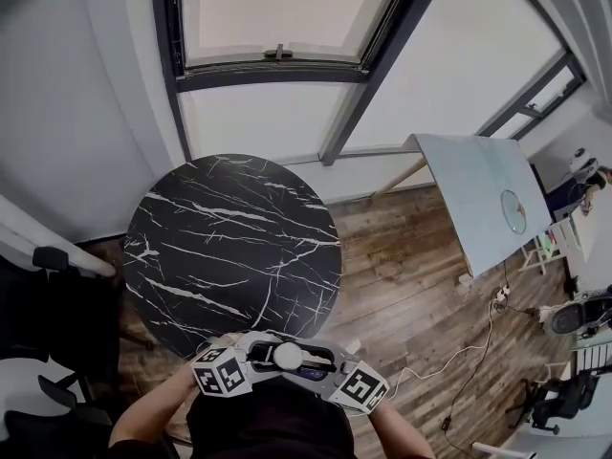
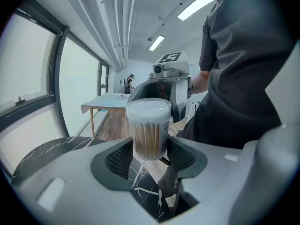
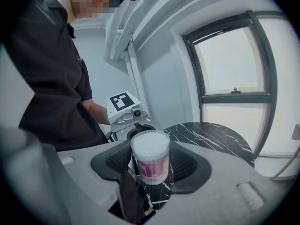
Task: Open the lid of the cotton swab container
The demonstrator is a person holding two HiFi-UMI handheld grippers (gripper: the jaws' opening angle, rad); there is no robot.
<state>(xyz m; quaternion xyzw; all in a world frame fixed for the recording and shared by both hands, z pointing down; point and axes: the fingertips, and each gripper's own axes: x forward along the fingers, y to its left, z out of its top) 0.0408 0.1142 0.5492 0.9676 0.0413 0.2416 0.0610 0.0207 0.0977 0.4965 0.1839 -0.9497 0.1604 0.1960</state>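
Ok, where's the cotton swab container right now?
Bottom centre of the head view, at the near edge of the black table: the container is gripped in the left gripper, with the open right gripper around it.

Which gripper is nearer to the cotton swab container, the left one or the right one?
Left. The left gripper clamps the cotton swab container in its jaws; the right gripper has its jaws around it too, seemingly with thin gaps.
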